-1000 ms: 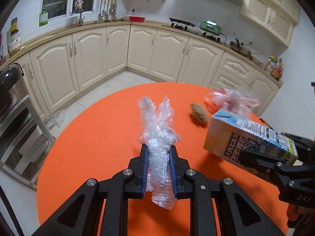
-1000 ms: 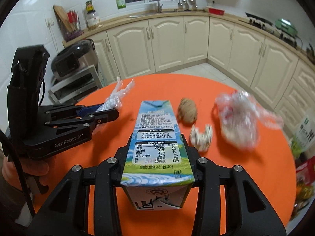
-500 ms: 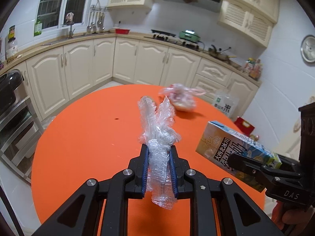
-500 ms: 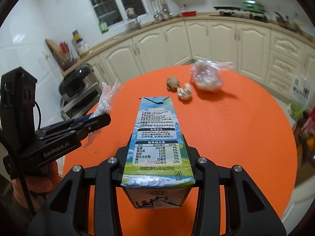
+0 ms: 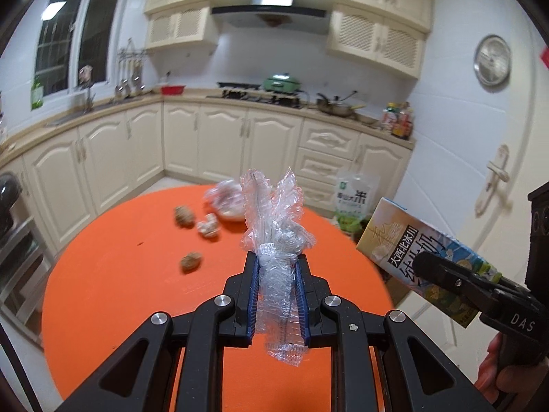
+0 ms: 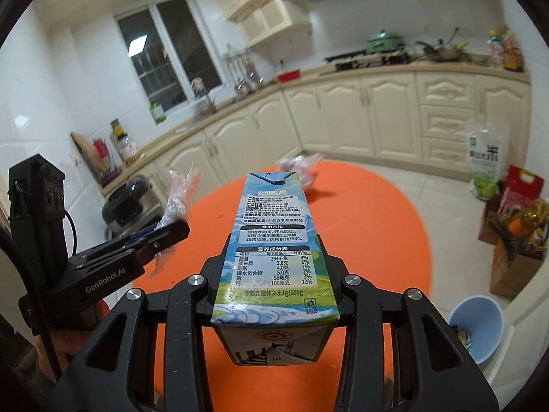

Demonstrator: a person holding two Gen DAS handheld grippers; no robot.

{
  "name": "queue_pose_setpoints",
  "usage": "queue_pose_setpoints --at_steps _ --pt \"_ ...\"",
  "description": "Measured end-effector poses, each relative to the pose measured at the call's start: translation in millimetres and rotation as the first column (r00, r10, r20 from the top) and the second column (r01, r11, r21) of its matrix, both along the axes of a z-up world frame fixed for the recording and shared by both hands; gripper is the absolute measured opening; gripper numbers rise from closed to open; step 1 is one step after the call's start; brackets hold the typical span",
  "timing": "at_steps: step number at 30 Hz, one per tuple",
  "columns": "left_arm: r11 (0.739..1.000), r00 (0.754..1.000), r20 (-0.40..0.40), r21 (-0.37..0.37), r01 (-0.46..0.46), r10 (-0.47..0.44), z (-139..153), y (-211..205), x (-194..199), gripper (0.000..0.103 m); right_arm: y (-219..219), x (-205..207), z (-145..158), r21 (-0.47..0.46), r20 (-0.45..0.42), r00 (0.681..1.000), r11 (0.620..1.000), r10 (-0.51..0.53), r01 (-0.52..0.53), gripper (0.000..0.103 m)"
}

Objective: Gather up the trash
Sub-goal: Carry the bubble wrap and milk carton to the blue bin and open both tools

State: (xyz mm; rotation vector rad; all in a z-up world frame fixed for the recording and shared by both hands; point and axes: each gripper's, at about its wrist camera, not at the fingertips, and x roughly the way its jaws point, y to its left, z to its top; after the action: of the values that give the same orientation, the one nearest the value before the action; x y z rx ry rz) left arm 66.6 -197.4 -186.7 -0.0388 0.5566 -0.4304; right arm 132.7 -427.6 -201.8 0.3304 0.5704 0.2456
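My left gripper is shut on a crumpled clear plastic wrap, held above the round orange table. It also shows in the right wrist view with the wrap. My right gripper is shut on a blue and green milk carton, which shows at the right of the left wrist view. Several brown and white scraps and a clear bag lie on the far part of the table. A light blue bin stands on the floor at the right.
Cream kitchen cabinets run around the room. A rice bag, a red bag and cardboard boxes stand on the floor right of the table. A cooker on a rack stands at the left.
Both grippers have lifted and pulled back from the table with their loads still held. The views have swung right, and the blue bin has come into the right wrist view.
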Motion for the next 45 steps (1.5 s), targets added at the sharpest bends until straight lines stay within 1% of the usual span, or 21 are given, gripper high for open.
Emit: queue_pose_setpoints --at_steps 7,13,18,23,26,28,29,31,32,35,37,38,39,42,43,44,45 --pt "0.994 0.993 0.046 0.022 0.110 -0.111 8 -38 -27 0.015 -50 -35 16 0.010 0.049 0.992 0.993 -0.119 0.118 0.037" --pt "0.977 0.976 0.050 0.035 0.209 -0.210 8 -79 -25 0.015 -101 -59 20 0.009 0.060 0.968 0.970 -0.244 0.244 0.037" --pt "0.955 0.956 0.021 0.042 0.293 -0.294 -4 -122 -9 0.015 -157 -75 9 0.010 0.034 0.934 0.935 -0.354 0.354 0.037" --pt "0.925 0.927 -0.053 0.058 0.374 -0.372 -30 -175 12 0.015 -209 -78 -11 0.003 -0.021 0.901 0.901 -0.433 0.433 0.037" --pt "0.907 0.907 -0.121 0.075 0.414 -0.404 -53 -213 28 0.015 -243 -71 -35 -0.005 -0.083 0.876 0.879 -0.475 0.476 0.037" --pt "0.894 0.885 -0.199 0.077 0.442 -0.420 -78 -241 40 0.015 -264 -65 -54 -0.010 -0.131 0.860 0.868 -0.494 0.497 0.037" --pt "0.891 0.880 -0.220 0.080 0.447 -0.422 -85 -251 49 0.015 -274 -61 -65 -0.009 -0.154 0.851 0.862 -0.501 0.506 0.037" --pt "0.880 0.855 -0.298 0.084 0.467 -0.425 -112 -275 66 0.015 -293 -53 -88 -0.011 -0.207 0.829 0.849 -0.519 0.528 0.037" --pt "0.879 0.848 -0.321 0.082 0.469 -0.422 -119 -283 73 0.015 -302 -52 -101 -0.012 -0.233 0.818 0.842 -0.527 0.539 0.037" --pt "0.870 0.812 -0.408 0.079 0.487 -0.417 -149 -318 96 0.015 -327 -39 -136 -0.010 -0.308 0.781 0.823 -0.543 0.568 0.037" --pt "0.865 0.796 -0.441 0.081 0.495 -0.414 -158 -340 115 0.015 -343 -31 -158 -0.015 -0.352 0.758 0.814 -0.548 0.581 0.037" --pt "0.864 0.791 -0.454 0.083 0.497 -0.411 -160 -358 130 0.015 -348 -28 -165 -0.015 -0.364 0.751 0.810 -0.551 0.587 0.037" --pt "0.861 0.782 -0.470 0.084 0.502 -0.410 -168 -367 136 0.016 -356 -24 -176 -0.013 -0.385 0.738 0.803 -0.554 0.596 0.037" --pt "0.855 0.764 -0.505 0.093 0.510 -0.401 -173 -396 167 0.016 -371 -17 -200 -0.017 -0.420 0.717 0.795 -0.557 0.607 0.038" --pt "0.849 0.753 -0.524 0.098 0.518 -0.399 -178 -406 175 0.017 -375 -14 -208 -0.022 -0.433 0.707 0.790 -0.560 0.613 0.038" --pt "0.846 0.746 -0.538 0.108 0.523 -0.393 -179 -422 193 0.019 -380 -10 -216 -0.023 -0.445 0.697 0.785 -0.562 0.619 0.039" --pt "0.842 0.742 -0.550 0.122 0.525 -0.383 -182 -433 205 0.024 -386 -8 -225 -0.025 -0.463 0.681 0.776 -0.568 0.630 0.040"
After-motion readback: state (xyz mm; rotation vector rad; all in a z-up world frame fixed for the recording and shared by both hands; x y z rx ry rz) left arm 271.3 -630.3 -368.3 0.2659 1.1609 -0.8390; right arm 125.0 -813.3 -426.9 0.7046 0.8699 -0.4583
